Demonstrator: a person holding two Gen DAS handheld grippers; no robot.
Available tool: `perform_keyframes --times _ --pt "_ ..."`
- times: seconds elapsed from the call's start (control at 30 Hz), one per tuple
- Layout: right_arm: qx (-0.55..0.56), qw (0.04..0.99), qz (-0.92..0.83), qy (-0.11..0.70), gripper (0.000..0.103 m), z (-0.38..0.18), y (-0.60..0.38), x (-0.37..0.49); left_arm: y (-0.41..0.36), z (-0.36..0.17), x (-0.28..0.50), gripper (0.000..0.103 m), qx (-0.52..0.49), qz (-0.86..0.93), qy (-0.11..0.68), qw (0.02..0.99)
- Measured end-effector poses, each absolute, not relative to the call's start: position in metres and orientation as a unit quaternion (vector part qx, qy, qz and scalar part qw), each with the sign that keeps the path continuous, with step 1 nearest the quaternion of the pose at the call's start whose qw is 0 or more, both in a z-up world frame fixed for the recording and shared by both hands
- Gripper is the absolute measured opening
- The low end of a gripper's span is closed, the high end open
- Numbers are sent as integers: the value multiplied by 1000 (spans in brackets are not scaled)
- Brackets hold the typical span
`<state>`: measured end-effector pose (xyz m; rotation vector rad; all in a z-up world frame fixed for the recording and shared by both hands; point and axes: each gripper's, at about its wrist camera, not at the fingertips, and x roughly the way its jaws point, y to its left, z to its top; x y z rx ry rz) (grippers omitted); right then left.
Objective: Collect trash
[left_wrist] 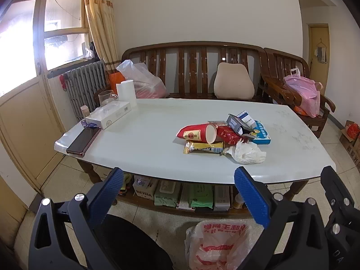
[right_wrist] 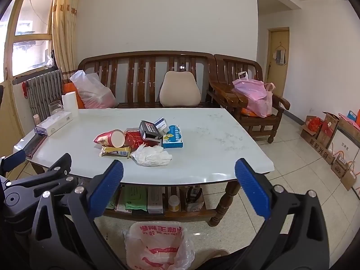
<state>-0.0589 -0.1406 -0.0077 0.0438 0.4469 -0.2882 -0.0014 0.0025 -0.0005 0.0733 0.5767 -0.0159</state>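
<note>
Trash pile [left_wrist: 225, 137] on white table [left_wrist: 146, 144], left gripper [left_wrist: 178, 193] fingers apart, probably empty

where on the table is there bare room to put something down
Free: the right half of the table, from the blue box to the right edge, and the middle strip between the white box and the red cup. Crowded: the trash pile at centre, and the far left corner with the phone, glass and paper roll.

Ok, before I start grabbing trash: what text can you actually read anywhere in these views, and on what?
"Baby Wipes": wipes pack on the shelf under the table.
"NEXTRA", not sharp: box left of that pack.
Red Chinese characters, seen mirrored: plastic bag on the floor.
Print on the trash pile and cardboard boxes: too small to read.
</note>
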Motion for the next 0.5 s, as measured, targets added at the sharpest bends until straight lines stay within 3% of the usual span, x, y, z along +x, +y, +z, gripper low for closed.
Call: perform_keyframes --times 0.5 --pt "18 965 -142 222 97 -13 -139 -56 4 0 -4 97 47 -2 277 960"
